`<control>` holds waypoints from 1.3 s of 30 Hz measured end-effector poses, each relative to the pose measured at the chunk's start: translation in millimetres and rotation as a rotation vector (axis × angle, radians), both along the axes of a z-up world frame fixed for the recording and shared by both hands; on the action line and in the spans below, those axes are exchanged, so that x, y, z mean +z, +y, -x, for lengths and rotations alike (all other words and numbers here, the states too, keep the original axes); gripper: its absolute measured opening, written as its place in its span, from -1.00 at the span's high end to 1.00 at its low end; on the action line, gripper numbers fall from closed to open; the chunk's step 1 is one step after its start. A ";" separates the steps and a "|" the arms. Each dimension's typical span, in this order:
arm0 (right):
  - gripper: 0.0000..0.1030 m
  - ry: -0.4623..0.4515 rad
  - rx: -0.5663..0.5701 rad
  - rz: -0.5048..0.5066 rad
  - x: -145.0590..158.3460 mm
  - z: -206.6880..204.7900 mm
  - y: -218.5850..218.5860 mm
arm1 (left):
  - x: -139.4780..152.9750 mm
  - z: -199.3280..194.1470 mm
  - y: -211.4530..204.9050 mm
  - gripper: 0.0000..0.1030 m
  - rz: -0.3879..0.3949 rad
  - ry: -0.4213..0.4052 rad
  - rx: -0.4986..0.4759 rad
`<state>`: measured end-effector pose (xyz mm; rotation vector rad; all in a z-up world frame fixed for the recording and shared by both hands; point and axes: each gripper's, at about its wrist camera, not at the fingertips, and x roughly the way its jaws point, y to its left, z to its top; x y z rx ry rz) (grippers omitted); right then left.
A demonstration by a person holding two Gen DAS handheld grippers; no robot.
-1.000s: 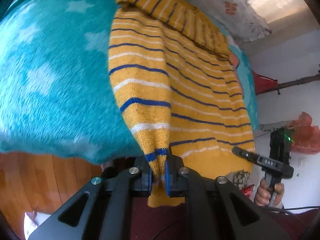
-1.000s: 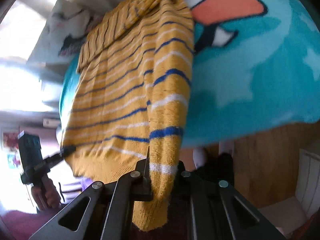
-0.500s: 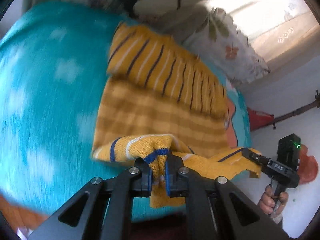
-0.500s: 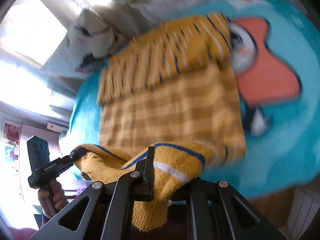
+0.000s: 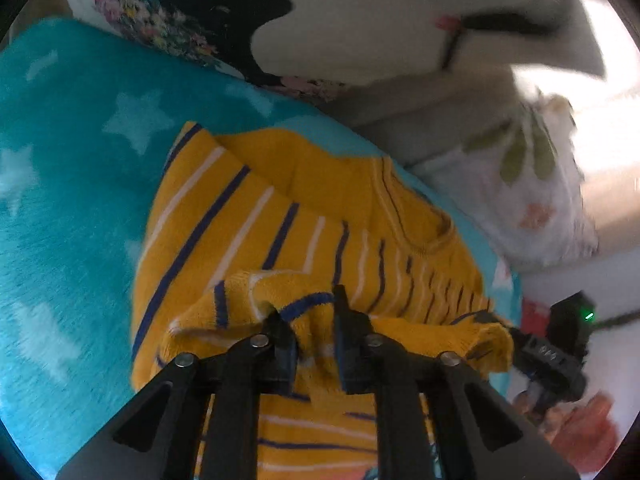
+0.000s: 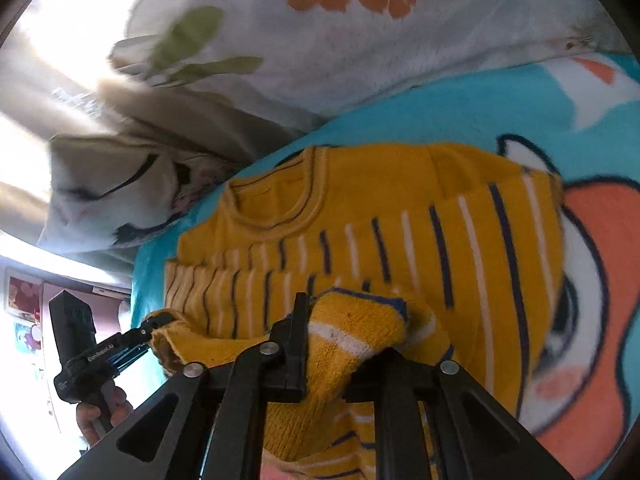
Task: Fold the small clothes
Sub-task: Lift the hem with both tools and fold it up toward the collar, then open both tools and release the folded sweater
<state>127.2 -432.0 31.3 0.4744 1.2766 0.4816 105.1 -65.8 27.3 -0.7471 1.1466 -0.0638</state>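
A small yellow sweater (image 5: pixel 304 216) with blue and white stripes lies on a teal blanket (image 5: pixel 72 208), neck toward the pillows; it also shows in the right wrist view (image 6: pixel 400 216). My left gripper (image 5: pixel 314 320) is shut on one corner of the sweater's hem, folded up over the body. My right gripper (image 6: pixel 340 328) is shut on the other hem corner, which covers its right finger. Each gripper shows in the other's view, the right gripper (image 5: pixel 516 336) and the left gripper (image 6: pixel 148 330), pinching the hem.
White flowered pillows (image 6: pixel 360 32) and a printed cushion (image 5: pixel 320 12) lie just beyond the sweater's neck. The blanket has an orange fish print (image 6: pixel 592 280) to the right of the sweater. A hand (image 6: pixel 100 412) holds the left gripper's handle.
Both grippers have carried the hem from off the bed's edge up over the sweater toward the neck. The lower half now lies folded over the body.
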 end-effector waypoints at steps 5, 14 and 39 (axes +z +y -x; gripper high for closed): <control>0.32 0.084 -0.038 -0.124 -28.8 -40.1 -6.6 | -13.4 -12.5 23.5 0.25 0.203 -0.045 0.097; -0.26 0.183 -0.173 -0.412 -51.3 -67.0 -25.1 | -19.1 -6.3 61.8 -0.12 0.354 -0.107 0.279; 0.71 0.067 -0.079 0.095 -18.0 88.9 -68.5 | -18.1 99.3 26.9 0.39 -0.335 0.083 -0.126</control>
